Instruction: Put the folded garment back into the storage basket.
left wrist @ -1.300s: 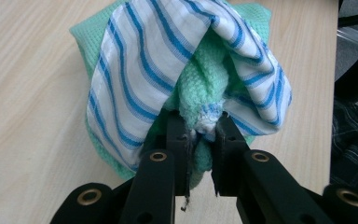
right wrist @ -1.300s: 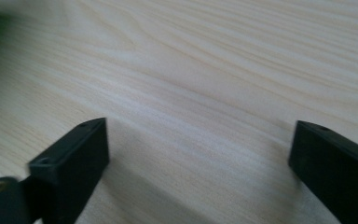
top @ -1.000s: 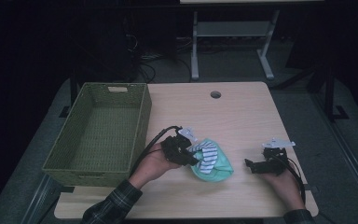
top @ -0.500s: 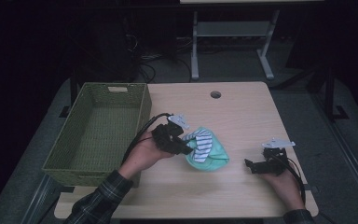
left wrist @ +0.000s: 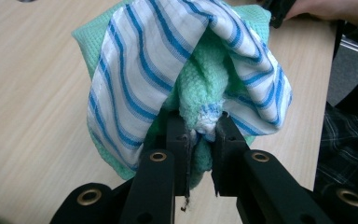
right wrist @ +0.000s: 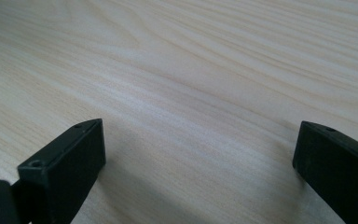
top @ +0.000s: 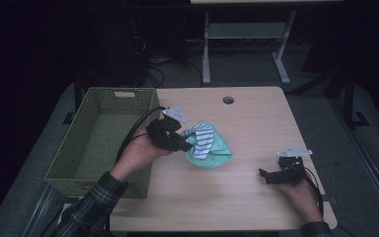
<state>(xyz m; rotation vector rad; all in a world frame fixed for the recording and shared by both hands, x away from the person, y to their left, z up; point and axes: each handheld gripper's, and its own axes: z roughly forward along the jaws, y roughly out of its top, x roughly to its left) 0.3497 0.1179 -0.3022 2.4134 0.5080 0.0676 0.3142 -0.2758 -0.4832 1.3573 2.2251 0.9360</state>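
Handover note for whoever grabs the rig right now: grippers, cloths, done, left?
Left gripper: jaws shut on the bunched cloths, a green cloth and a striped cloth pinched together, beside the basket.
Right gripper: jaws open, nothing between them, low over the table at its right side.
Basket: at the left edge of the table, nothing in it.
Done: cloths gripped.
Left: likely carry the bundle over the basket and let go; check that both cloths go in.
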